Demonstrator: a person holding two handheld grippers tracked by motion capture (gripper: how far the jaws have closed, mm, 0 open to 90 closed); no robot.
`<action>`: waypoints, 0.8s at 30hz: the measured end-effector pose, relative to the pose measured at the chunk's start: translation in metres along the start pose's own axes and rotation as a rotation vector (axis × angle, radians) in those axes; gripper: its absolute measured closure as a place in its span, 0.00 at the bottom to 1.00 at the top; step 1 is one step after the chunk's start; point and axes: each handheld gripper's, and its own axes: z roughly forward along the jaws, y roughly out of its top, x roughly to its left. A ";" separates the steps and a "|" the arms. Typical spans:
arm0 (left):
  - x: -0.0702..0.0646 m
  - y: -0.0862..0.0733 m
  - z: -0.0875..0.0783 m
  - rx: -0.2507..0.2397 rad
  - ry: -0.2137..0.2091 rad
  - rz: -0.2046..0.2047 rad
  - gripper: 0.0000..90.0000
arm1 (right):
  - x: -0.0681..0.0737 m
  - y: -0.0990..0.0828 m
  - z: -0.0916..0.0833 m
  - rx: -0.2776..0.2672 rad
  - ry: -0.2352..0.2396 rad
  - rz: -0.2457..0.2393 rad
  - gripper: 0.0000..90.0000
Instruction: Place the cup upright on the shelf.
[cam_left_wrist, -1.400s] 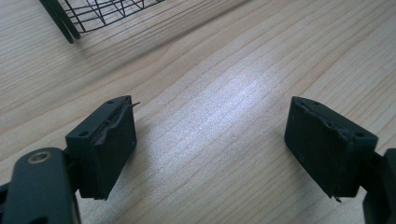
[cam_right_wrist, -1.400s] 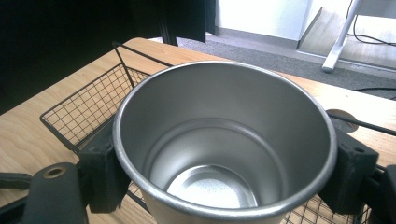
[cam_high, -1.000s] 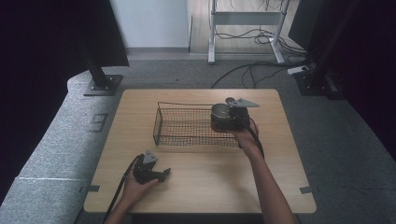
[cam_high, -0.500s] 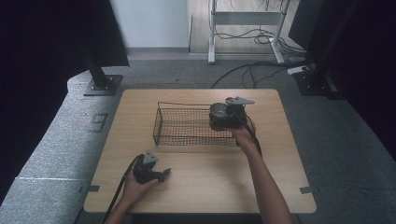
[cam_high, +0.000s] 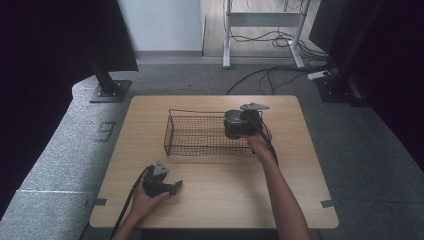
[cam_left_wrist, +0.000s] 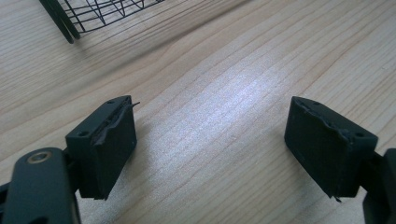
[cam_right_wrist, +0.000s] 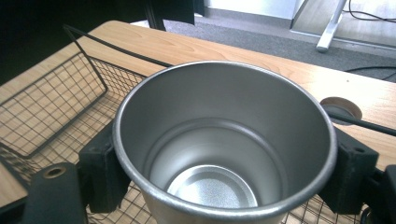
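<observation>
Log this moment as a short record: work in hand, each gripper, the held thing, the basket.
work: placing a metal cup into a wire basket
right gripper: shut on the cup, over the basket's right end
left gripper: open, nothing between its jaws, low over the table near the front left
cup: upright, nothing inside
basket: black mesh, mid-table

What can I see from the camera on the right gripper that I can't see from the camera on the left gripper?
The right gripper view looks straight into an empty metal cup clamped between the right gripper pads, held over the wire basket, with a round hole in the tabletop and grey floor beyond. The left gripper view has the left gripper with jaws wide apart and nothing between them, over bare wood. Both take in the wooden table and part of the basket.
</observation>
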 end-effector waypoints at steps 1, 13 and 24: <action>0.000 0.000 0.000 0.000 0.000 0.000 0.18 | 0.000 0.000 0.002 0.004 -0.005 -0.001 0.20; 0.000 0.000 0.000 0.000 -0.002 0.003 0.18 | -0.008 -0.006 0.018 0.040 -0.023 0.029 0.20; 0.000 0.000 0.000 0.000 -0.004 0.004 0.18 | -0.009 -0.012 0.030 0.067 -0.038 0.038 0.20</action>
